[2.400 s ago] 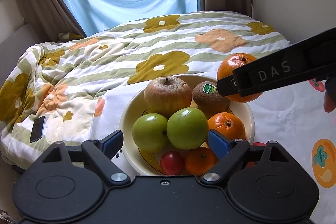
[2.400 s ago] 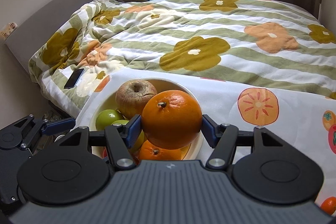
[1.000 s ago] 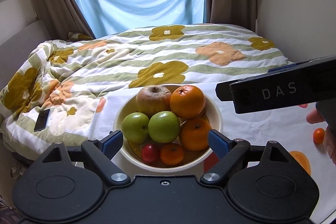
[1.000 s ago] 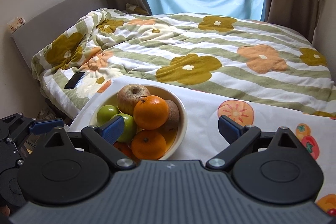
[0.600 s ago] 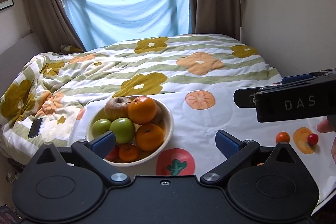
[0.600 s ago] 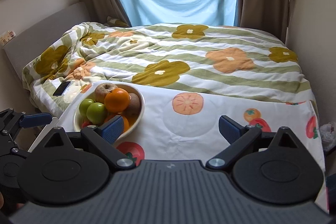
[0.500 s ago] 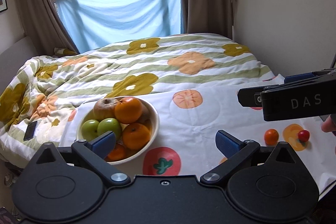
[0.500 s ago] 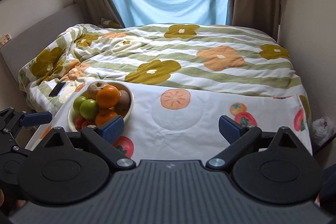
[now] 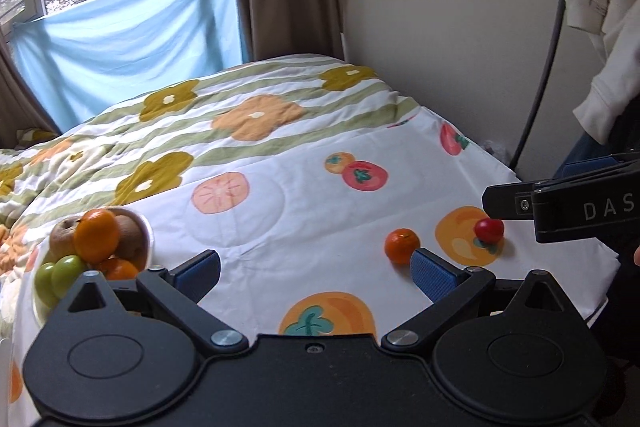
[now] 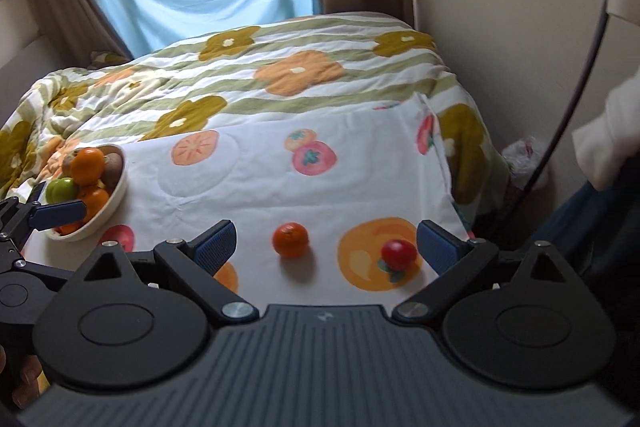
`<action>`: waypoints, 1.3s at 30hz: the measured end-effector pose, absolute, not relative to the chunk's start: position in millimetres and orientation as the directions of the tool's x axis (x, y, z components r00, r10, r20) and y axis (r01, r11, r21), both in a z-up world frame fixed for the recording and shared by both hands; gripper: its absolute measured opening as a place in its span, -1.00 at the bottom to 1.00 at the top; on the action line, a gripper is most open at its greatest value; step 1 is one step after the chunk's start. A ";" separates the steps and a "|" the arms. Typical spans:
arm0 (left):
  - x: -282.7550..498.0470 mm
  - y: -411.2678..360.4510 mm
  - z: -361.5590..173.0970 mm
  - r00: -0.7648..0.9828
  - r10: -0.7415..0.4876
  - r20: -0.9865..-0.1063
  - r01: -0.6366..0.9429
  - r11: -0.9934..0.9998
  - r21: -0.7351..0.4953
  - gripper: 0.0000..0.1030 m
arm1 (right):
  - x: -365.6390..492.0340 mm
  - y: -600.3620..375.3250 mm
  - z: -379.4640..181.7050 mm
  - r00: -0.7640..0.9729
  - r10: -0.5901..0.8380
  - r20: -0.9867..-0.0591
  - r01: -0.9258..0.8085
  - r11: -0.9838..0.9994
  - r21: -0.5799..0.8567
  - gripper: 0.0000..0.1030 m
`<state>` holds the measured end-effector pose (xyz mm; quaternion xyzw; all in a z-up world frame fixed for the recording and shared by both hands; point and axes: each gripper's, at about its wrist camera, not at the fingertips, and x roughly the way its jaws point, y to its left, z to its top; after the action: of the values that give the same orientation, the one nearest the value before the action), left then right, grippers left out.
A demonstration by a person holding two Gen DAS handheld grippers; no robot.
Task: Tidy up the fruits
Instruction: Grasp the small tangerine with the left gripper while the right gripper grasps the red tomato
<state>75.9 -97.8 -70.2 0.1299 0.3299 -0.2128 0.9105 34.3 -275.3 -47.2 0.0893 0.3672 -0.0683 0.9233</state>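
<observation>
On the cloth [image 10: 280, 195] spread over the bed [image 10: 320, 79], the bowl [image 10: 114, 201] of fruit sits at the left edge. A mandarin [image 10: 291, 239] lies well to its right, nearer the front, with a tomato [image 10: 398, 254] just right of it, both apart

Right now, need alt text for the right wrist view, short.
The open right gripper points down at a fruit-print cloth where a small orange and a red tomato lie apart, both untouched. A bowl piled with fruit sits far left, the left gripper in front of it.
</observation>
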 end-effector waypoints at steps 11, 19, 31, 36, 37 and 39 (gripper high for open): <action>110.3 -158.1 -125.1 0.608 -0.391 -0.691 0.645 0.750 0.144 0.93 | 27.3 -307.6 -90.7 0.677 -0.182 -0.713 0.436 0.880 0.189 1.00; 133.5 -179.1 -153.7 0.552 -0.405 -0.729 0.703 0.696 0.146 0.63 | 39.2 -310.3 -115.2 0.646 -0.196 -0.737 0.504 0.836 0.219 1.00; 143.3 -188.2 -164.7 0.487 -0.425 -0.763 0.749 0.653 0.115 -0.21 | 62.0 -301.7 -133.9 0.643 -0.212 -0.736 0.518 0.829 0.213 0.77; 142.4 -183.7 -163.3 0.476 -0.429 -0.768 0.759 0.641 0.113 -0.23 | 72.6 -300.4 -142.1 0.624 -0.251 -0.740 0.535 0.827 0.171 0.63; 142.2 -182.2 -162.9 0.476 -0.429 -0.767 0.760 0.640 0.114 -0.23 | 74.5 -300.5 -144.0 0.621 -0.255 -0.741 0.539 0.826 0.167 0.60; 141.0 -179.5 -162.8 0.481 -0.426 -0.766 0.760 0.639 0.122 -0.23 | 77.4 -301.4 -148.1 0.612 -0.261 -0.746 0.546 0.822 0.161 0.57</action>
<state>141.0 -179.5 -162.8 0.2299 0.3630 -0.3576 0.8292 77.4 -301.4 -148.1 0.1900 0.3754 -0.2301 0.8775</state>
